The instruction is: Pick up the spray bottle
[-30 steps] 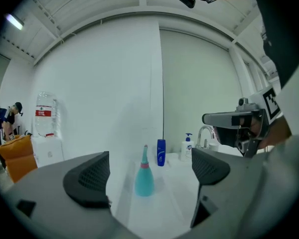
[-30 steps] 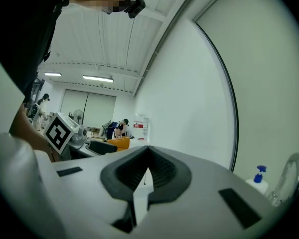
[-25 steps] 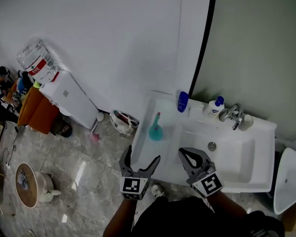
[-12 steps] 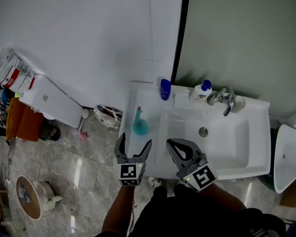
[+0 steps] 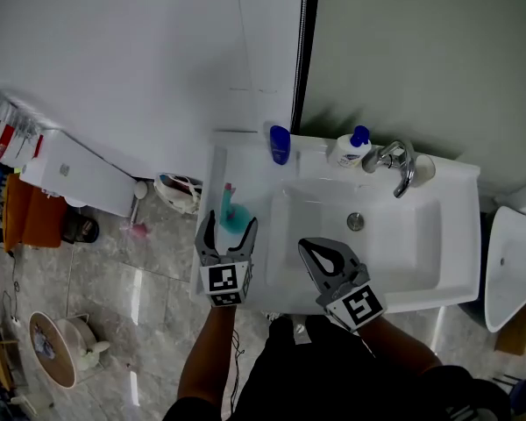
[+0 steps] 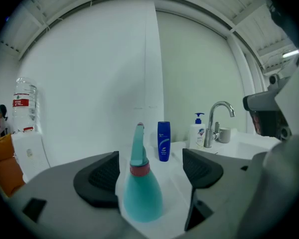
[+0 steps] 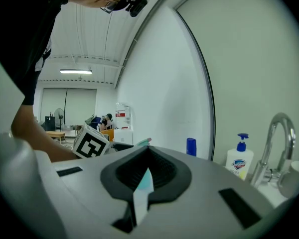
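Observation:
A teal spray bottle [image 5: 231, 217] with a red collar stands upright on the left ledge of the white sink [image 5: 456, 226]. My left gripper [image 5: 231, 226] reaches it from the near side, one jaw on each side of the bottle's belly. In the left gripper view the bottle [image 6: 139, 195] fills the gap between the pads [image 6: 103, 176], nearer the left pad, with no firm press visible. These jaws have just been closing. My right gripper [image 5: 309, 247] hovers over the basin's near edge, shut and empty. Through its jaw slit [image 7: 147, 152] a sliver of the bottle [image 7: 144, 182] shows.
A blue bottle [image 5: 280, 144], a white pump soap bottle [image 5: 347, 150], a chrome faucet [image 5: 396, 167] and a cup [image 5: 424, 168] line the sink's back ledge. A white water dispenser [image 5: 74, 178] stands left on the tiled floor, and a white fixture [image 5: 508, 270] stands at the right.
Both grippers have moved forward and down toward the sink. The left one now straddles the spray bottle, and its jaws stand narrower than before.

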